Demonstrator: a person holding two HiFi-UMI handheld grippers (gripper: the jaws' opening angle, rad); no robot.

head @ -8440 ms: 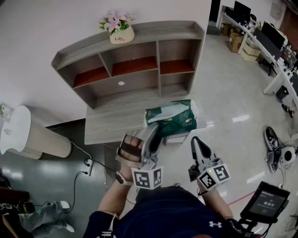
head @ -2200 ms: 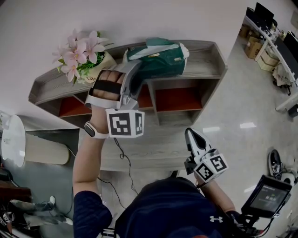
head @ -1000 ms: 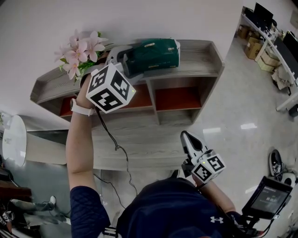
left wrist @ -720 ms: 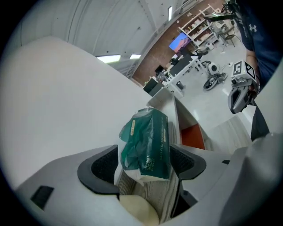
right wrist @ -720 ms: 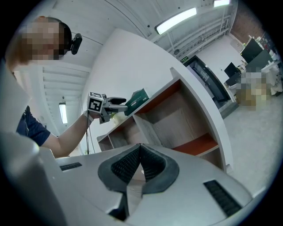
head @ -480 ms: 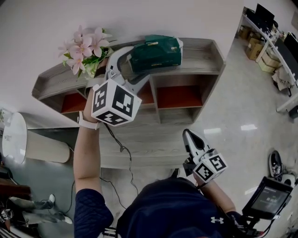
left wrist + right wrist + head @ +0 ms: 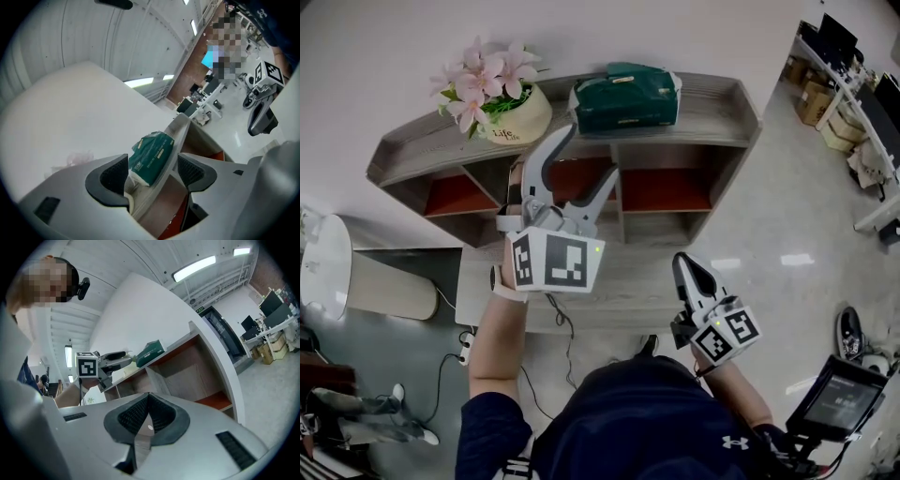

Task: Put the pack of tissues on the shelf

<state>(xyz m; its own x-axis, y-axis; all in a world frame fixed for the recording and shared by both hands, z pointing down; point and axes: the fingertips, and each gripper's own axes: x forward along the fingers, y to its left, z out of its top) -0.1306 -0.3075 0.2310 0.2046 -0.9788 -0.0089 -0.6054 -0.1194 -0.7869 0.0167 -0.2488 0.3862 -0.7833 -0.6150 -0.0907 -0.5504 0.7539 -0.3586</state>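
The green pack of tissues [image 7: 626, 97] lies on the top board of the wooden shelf [image 7: 712, 108], free of any grip. My left gripper [image 7: 587, 155] hangs below and in front of it, apart from the pack; its jaws stand wide, closing slightly, with nothing between them. In the left gripper view the pack [image 7: 150, 157] shows beyond the pads [image 7: 111, 178], on the shelf edge [image 7: 180, 126]. My right gripper [image 7: 686, 267] is held low over the desk, shut and empty. The right gripper view shows its pads [image 7: 140, 416] pressed together and the pack [image 7: 150, 351] far off.
A pot of pink flowers [image 7: 511, 108] stands on the shelf top just left of the pack. The shelf has red-floored compartments [image 7: 661, 192] and sits on a grey desk [image 7: 628, 286]. A white bin [image 7: 333, 267] stands at the left, a tablet [image 7: 839, 403] at lower right.
My left gripper has drawn back and down from the shelf top, leaving the pack lying there. The right gripper has barely moved.
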